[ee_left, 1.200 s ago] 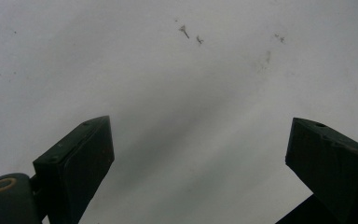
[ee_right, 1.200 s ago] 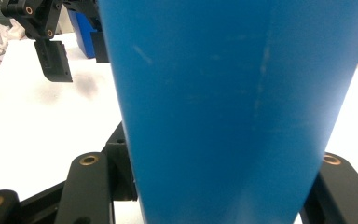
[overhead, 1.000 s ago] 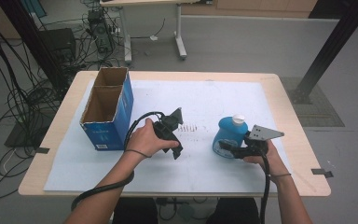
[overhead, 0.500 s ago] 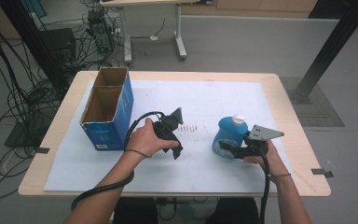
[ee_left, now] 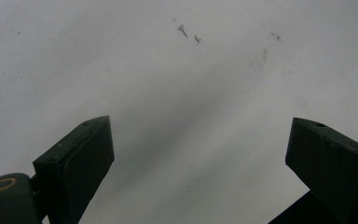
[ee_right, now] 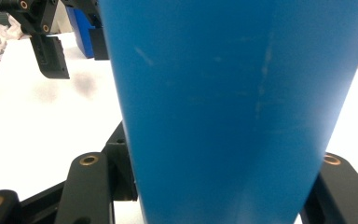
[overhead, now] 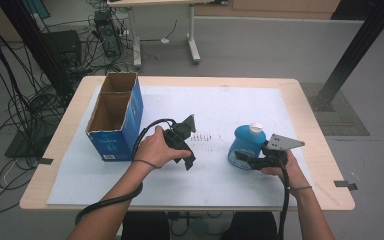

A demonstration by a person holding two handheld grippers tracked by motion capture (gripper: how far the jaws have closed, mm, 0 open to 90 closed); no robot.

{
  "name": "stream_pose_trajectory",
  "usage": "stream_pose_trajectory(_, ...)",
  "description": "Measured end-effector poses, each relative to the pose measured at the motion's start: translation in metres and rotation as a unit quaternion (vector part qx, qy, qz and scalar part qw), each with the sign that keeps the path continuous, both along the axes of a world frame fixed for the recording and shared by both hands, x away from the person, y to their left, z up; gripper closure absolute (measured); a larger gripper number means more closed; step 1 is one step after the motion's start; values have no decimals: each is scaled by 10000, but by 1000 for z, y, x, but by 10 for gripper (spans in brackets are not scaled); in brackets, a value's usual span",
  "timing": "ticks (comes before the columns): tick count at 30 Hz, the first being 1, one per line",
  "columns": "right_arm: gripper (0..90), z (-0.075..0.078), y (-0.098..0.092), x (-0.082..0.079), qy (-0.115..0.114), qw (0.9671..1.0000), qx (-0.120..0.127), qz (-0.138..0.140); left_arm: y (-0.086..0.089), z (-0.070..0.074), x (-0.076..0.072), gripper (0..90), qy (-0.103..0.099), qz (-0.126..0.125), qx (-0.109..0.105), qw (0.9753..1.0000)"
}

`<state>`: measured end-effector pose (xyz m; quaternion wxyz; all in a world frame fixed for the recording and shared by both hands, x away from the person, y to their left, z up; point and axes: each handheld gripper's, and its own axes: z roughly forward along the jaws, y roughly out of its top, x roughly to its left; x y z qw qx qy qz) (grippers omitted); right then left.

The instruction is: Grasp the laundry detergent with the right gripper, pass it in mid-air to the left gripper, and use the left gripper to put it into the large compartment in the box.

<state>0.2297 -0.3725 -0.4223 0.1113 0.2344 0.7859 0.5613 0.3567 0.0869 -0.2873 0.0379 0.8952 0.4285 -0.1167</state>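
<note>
White paper covers most of our bench, which stands on a grey floor strewn with cables. On the right part of the paper stands a blue bottle with a white cap, upright. Our right claw is closed around the bottle's lower body; in the right gripper view the blue wall sits tight between the black jaws. Our left claw hangs over bare paper near the middle, jaws spread wide with nothing between them, well apart from the bottle. A blue cardboard box, open at the top, stands at the bench's left side.
</note>
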Motion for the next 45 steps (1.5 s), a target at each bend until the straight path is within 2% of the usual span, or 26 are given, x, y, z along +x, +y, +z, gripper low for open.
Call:
stream_pose_trajectory(11, 420, 0, 0, 0, -8, 10000, 9, -5, 1, 2, -3, 81, -33, 31, -34, 10000)
stream_pose_trajectory(18, 422, 0, 0, -1, -10, 10000, 0, -24, 2, 1, -2, 81, -11, -35, -36, 10000)
stream_pose_trajectory(27, 423, 3, 1, -2, 6, 10000, -28, -36, 5, 9, -4, 81, -98, -77, -91, 9999)
stream_pose_trajectory(36, 423, 9, 0, 0, 37, 10000, -3, 1, 10, 28, -8, 84, -227, -188, -124, 9995)
stream_pose_trajectory(45, 424, 18, 2, 2, -4, 10000, 6, 42, 10, 62, -16, 85, -496, -406, -161, 9978)
